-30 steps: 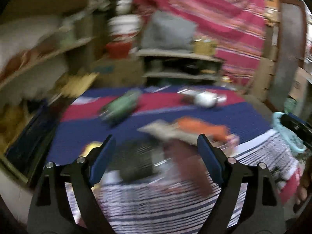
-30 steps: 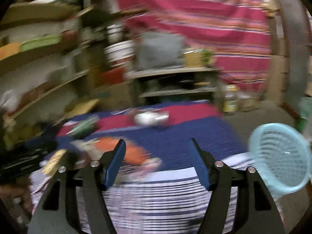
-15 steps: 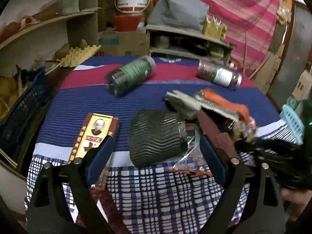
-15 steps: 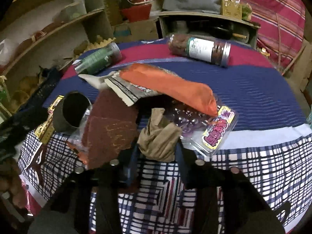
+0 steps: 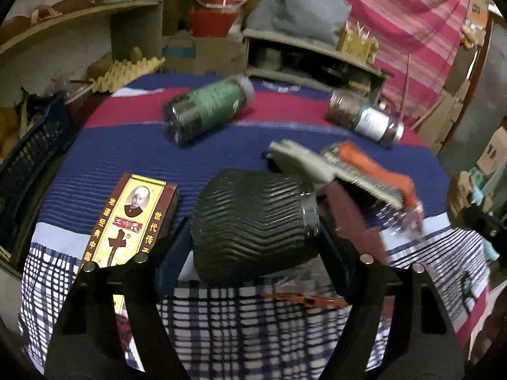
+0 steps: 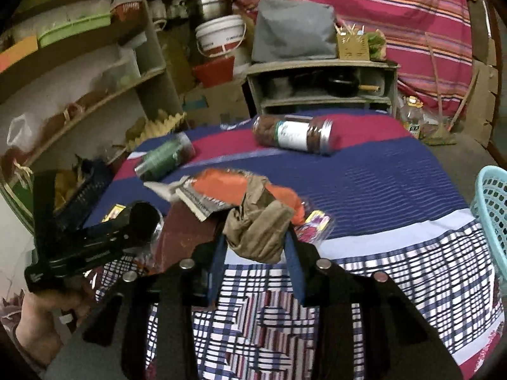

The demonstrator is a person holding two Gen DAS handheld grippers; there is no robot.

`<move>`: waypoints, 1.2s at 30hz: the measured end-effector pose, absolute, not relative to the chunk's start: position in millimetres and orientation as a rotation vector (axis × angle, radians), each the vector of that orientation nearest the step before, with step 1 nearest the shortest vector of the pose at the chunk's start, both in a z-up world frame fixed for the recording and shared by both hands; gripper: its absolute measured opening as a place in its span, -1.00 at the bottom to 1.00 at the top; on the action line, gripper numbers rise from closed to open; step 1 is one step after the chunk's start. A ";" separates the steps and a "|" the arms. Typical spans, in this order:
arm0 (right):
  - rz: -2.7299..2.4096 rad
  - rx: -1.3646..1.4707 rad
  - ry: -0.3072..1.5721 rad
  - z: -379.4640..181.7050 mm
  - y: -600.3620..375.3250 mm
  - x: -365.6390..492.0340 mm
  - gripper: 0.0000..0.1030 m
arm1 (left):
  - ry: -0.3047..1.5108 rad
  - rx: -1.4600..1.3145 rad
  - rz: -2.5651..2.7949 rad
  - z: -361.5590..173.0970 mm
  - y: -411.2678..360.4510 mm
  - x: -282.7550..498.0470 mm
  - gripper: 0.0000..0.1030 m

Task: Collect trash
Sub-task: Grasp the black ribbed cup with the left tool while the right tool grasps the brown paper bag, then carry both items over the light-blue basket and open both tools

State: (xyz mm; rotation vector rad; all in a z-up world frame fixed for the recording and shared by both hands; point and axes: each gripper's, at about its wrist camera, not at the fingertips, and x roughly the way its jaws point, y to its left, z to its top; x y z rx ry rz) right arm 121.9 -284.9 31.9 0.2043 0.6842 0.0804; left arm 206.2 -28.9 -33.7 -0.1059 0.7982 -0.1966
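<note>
My left gripper [image 5: 253, 247] has its jaws closed against the sides of a black ribbed paper cup [image 5: 253, 221] lying on its side on the cloth. My right gripper [image 6: 256, 253] is shut on a crumpled brown paper wad [image 6: 258, 228] and holds it just above the table. An orange wrapper [image 6: 234, 186] and a striped flat packet [image 6: 196, 202] lie behind it. A dark red flat sheet [image 6: 187, 237] lies to the left. The left gripper [image 6: 104, 240] also shows in the right wrist view.
A green-label jar [image 5: 209, 110] and a white-label jar [image 5: 364, 120] lie on the striped tablecloth [image 5: 126, 145]. A red and yellow box [image 5: 126, 221] lies at the left. A light blue basket [image 6: 492, 218] stands off the right edge. Shelves [image 6: 79, 63] stand at the left.
My left gripper moved forward and closed onto the black cup. My right gripper lifted the brown paper wad up and back from the pile.
</note>
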 end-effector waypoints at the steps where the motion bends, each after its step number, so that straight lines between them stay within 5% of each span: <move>1: 0.080 0.206 0.676 33.8 -285.5 121.5 -0.31 | 0.780 -0.116 -0.208 -27.9 -29.5 200.6 0.44; 19: -0.107 0.187 0.466 82.8 -370.3 81.1 -0.30 | 0.642 -0.041 -0.286 31.5 -102.3 161.6 0.44; 25: -0.390 0.095 0.398 94.3 -463.8 25.8 -0.30 | 0.621 -0.005 -0.414 44.4 -196.8 157.4 0.44; 36: -0.608 0.350 0.447 49.4 -609.9 -35.6 -0.29 | 0.641 0.107 -0.743 26.3 -433.6 150.6 0.44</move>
